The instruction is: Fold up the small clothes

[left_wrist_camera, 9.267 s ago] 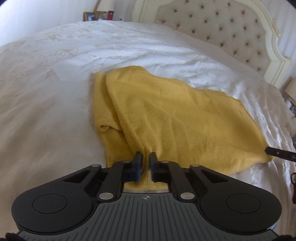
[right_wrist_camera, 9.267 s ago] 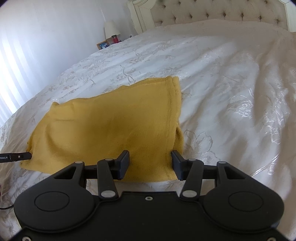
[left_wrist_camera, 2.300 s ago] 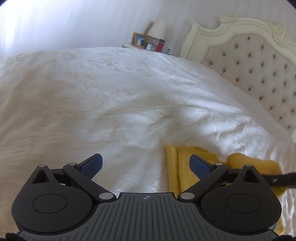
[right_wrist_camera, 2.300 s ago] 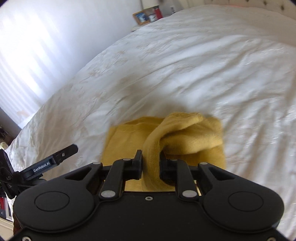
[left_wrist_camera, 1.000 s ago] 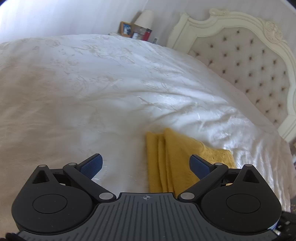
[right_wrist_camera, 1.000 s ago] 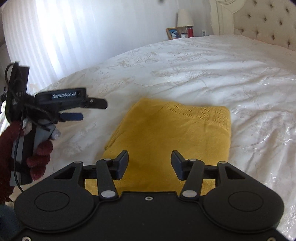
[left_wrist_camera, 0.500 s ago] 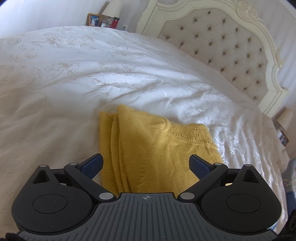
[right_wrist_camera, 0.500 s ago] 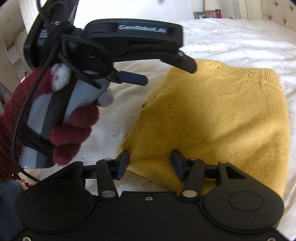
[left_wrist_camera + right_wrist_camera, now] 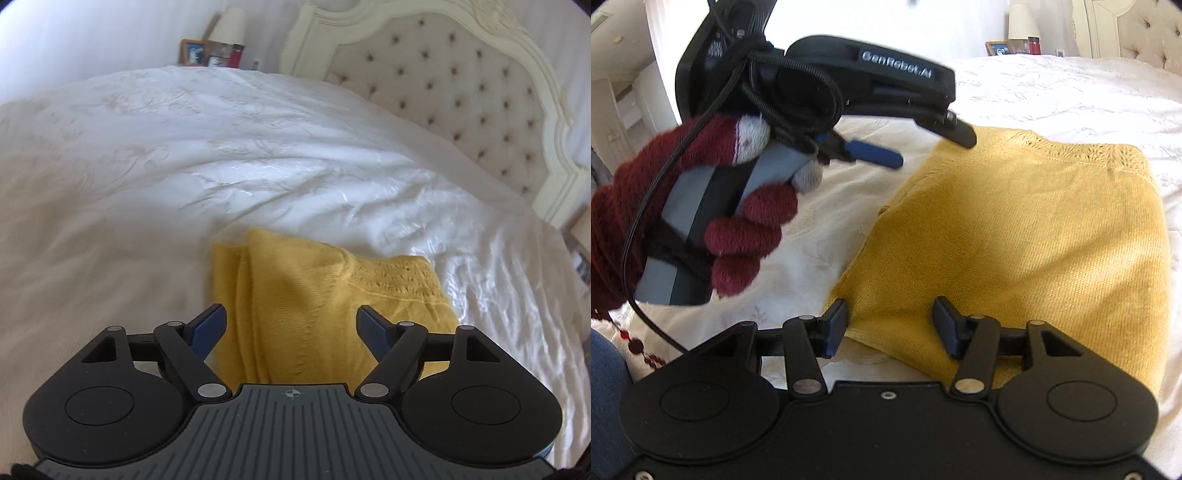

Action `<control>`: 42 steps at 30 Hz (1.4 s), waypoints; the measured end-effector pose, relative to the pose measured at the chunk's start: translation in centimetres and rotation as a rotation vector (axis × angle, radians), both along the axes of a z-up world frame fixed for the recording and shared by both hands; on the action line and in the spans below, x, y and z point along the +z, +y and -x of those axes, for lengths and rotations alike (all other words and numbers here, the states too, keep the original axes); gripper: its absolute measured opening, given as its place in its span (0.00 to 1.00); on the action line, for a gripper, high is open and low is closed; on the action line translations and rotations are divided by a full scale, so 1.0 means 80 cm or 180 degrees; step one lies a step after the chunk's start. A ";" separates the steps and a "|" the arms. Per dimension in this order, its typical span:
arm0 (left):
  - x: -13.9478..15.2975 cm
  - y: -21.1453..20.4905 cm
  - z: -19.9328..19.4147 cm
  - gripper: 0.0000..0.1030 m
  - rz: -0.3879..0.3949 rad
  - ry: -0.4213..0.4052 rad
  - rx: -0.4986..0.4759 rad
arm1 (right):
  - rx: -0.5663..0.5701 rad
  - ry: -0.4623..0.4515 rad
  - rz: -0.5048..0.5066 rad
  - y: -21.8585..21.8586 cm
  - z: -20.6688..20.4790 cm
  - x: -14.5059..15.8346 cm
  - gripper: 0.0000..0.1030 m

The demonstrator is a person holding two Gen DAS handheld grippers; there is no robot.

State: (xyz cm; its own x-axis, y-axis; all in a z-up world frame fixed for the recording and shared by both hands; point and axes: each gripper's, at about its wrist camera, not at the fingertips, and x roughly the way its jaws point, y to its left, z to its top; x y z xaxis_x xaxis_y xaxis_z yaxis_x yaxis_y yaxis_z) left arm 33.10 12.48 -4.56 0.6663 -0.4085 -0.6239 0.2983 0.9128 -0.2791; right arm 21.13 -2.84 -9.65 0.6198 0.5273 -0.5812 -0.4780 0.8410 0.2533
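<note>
We have the yellow knit sweater [image 9: 325, 306] lying folded into a compact rectangle on the white bedspread [image 9: 184, 155], and both grippers are coming in at its near end. Our left gripper [image 9: 293, 325] has just been closing from full spread but its jaws are apart and empty, straddling the stacked left edges without pinching them. Our right gripper [image 9: 890, 325] sits about half open, holding nothing, poised over the near left corner of the sweater. To do this fold well, we judge each gripper should catch every layer at its corner, then lift together so the stack stays square. In the right wrist view the gloved hand [image 9: 713, 221] carrying the left gripper is close, so we mind that gap. The bedspread is bare beyond the sweater toward the tufted headboard [image 9: 443, 96].
</note>
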 end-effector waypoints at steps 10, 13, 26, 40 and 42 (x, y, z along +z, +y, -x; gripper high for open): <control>-0.023 -0.020 -0.053 0.34 0.0054 0.0552 0.0195 | 0.0023 -0.0023 -0.0043 -0.010 0.009 -0.003 0.57; -0.017 -0.006 -0.045 0.10 0.0233 0.0547 0.0431 | 0.0023 -0.0016 -0.0048 -0.013 0.010 -0.001 0.57; 0.001 -0.011 -0.043 0.09 -0.0752 0.0098 0.0496 | 0.0215 0.0005 0.0104 -0.016 -0.007 0.019 0.58; -0.017 -0.050 -0.071 0.41 -0.1024 0.0146 0.0263 | -0.0427 -0.0417 0.0376 -0.111 -0.085 0.078 0.64; -0.029 -0.035 -0.076 0.48 -0.0992 0.0230 0.0357 | -0.0492 -0.0346 0.0559 -0.110 -0.110 0.062 0.64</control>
State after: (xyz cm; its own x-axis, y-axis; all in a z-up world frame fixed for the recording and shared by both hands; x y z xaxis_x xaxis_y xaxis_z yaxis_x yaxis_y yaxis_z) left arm 39.17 9.66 -6.91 0.6458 -0.1172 -0.7545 0.1807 0.9835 0.0019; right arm 29.96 -11.62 -4.67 0.7490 0.3183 -0.5811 -0.3568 0.9328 0.0510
